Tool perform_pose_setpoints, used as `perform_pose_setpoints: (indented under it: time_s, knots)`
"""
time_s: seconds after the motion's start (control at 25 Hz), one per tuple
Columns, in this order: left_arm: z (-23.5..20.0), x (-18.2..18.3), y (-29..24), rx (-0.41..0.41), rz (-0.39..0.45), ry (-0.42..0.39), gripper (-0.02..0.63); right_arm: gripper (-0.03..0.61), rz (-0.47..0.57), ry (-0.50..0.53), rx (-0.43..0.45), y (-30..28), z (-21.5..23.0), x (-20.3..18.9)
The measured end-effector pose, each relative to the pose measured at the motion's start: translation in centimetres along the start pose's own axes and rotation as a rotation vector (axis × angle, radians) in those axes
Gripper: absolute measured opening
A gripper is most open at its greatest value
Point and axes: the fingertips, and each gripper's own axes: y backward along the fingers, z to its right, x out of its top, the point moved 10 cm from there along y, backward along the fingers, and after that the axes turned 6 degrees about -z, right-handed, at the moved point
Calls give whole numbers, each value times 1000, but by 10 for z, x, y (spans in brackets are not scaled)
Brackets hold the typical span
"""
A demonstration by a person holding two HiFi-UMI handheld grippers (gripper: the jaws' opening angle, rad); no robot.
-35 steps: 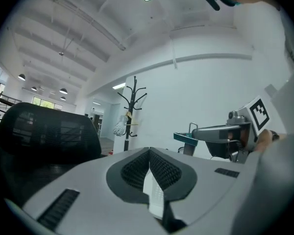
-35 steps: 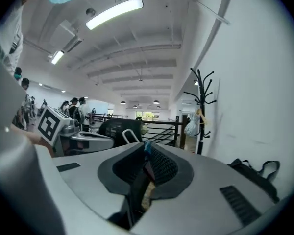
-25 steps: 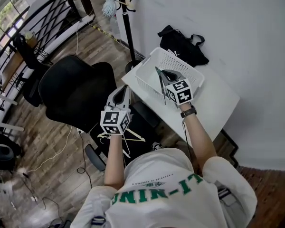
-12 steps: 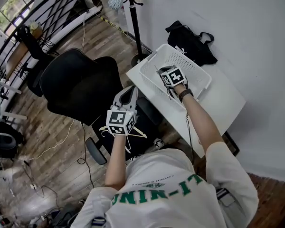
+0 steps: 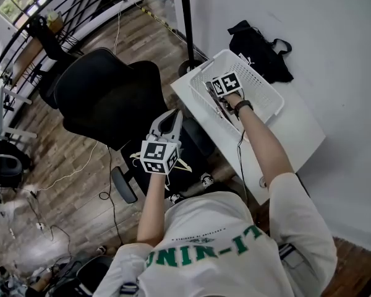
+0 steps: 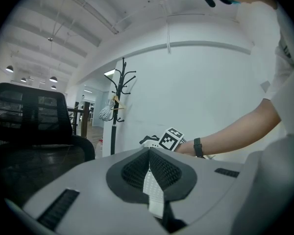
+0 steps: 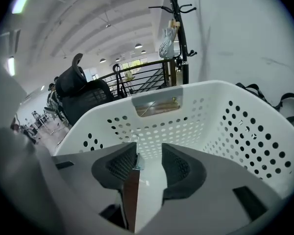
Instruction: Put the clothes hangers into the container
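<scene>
A white perforated basket [image 5: 261,98] [image 7: 245,126] stands on the white table [image 5: 297,135]. My right gripper [image 5: 219,90] [image 7: 149,148] reaches down into it, and its jaws are opening. A dark brown hanger [image 7: 131,190] [image 5: 217,107] lies along the left pad, while the right pad stands apart from it. My left gripper [image 5: 172,116] [image 6: 149,153] hovers shut over the black chair's seat with nothing in it. Pale wooden hangers [image 5: 182,164] lie on the seat beneath it.
A black office chair [image 5: 105,94] stands left of the table. A coat rack [image 5: 188,17] rises by the wall and a black bag [image 5: 260,45] lies behind the basket. A dark railing [image 5: 62,17] runs at the far left and cables [image 5: 80,172] trail across the wooden floor.
My right gripper has carried the hanger from above the basket down into it, and its jaws have parted. The left gripper has stayed over the chair seat.
</scene>
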Motion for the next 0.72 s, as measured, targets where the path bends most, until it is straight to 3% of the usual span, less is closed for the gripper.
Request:
perform_pose_setpoints:
  time_s: [0.16,0.44,0.72]
  knots:
    - [0,-3,4,7,1,3,15,297,65,-60,53,17,4,-4]
    - [-12,0,19,45,25,16,15,310,191,9,69,60,-26,-9]
    - [-34,4,55,145,55,27,15,310,349,82,120,100,-84,-9]
